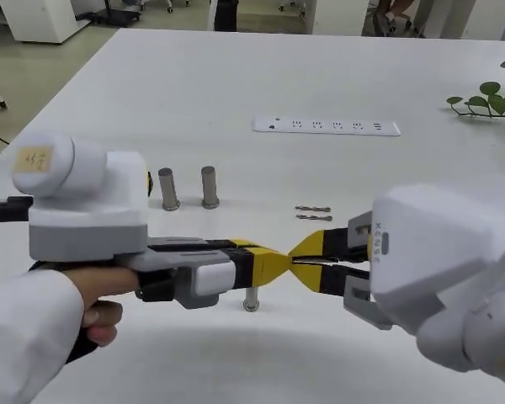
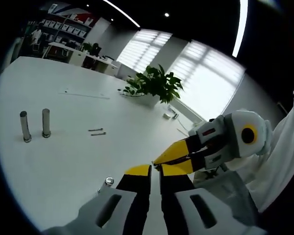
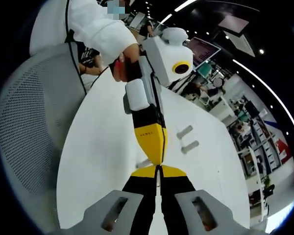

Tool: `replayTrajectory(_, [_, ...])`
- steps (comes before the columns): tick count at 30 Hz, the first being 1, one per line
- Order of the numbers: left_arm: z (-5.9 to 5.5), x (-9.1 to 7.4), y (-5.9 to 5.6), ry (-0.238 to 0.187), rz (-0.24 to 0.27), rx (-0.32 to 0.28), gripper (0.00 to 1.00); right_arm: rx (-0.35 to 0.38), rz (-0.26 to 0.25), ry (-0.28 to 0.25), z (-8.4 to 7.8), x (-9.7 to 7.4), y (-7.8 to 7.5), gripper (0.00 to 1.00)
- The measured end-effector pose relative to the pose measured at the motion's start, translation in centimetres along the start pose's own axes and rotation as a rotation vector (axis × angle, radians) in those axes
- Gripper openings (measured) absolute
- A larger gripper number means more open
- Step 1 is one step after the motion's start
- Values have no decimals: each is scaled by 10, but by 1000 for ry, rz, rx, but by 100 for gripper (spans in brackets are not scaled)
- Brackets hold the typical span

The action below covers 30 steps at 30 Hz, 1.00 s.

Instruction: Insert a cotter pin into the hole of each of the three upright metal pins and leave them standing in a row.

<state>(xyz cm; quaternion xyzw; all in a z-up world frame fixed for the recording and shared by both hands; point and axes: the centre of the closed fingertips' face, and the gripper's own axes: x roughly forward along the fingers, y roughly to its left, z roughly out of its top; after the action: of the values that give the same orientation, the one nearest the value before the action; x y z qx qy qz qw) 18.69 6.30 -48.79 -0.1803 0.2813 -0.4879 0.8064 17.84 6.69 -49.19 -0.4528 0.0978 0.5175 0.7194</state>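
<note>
We see the cotter pin [image 3: 158,179] as a thin grey metal sliver, mostly hidden. The right gripper [image 1: 297,260] has its yellow jaws pinched narrow on it. Its long axis runs left-right along those jaws, above the near part of the white table [image 1: 236,76]. The left gripper [image 1: 279,259] meets it tip to tip, jaws drawn together; we cannot tell whether they pinch the sliver too. Two metal pins [image 1: 168,188], dull grey cylinders with flared feet, stand upright side by side further back on the left. A third metal pin [image 1: 251,299] stands just under the left gripper. Two spare cotter pins [image 1: 312,209] lie flat, parallel, pointing left-right, right of the pair.
</note>
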Motion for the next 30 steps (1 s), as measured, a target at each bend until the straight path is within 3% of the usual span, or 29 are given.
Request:
replayTrajectory(9, [-1, -2, -3, 13, -28, -27, 0, -17, 3, -12, 2, -2, 1, 0])
replayTrajectory(19, [-4, -4, -3, 37, -24, -50, 0, -29, 19, -17, 4, -1, 3, 0])
replayTrajectory(24, [-6, -4, -4, 58, -15, 13, 0, -35, 27, -15, 4, 0, 5, 0])
replayTrajectory(30, [-8, -6, -4, 66, -20, 20, 0, -36, 35, -19, 5, 0, 8, 0])
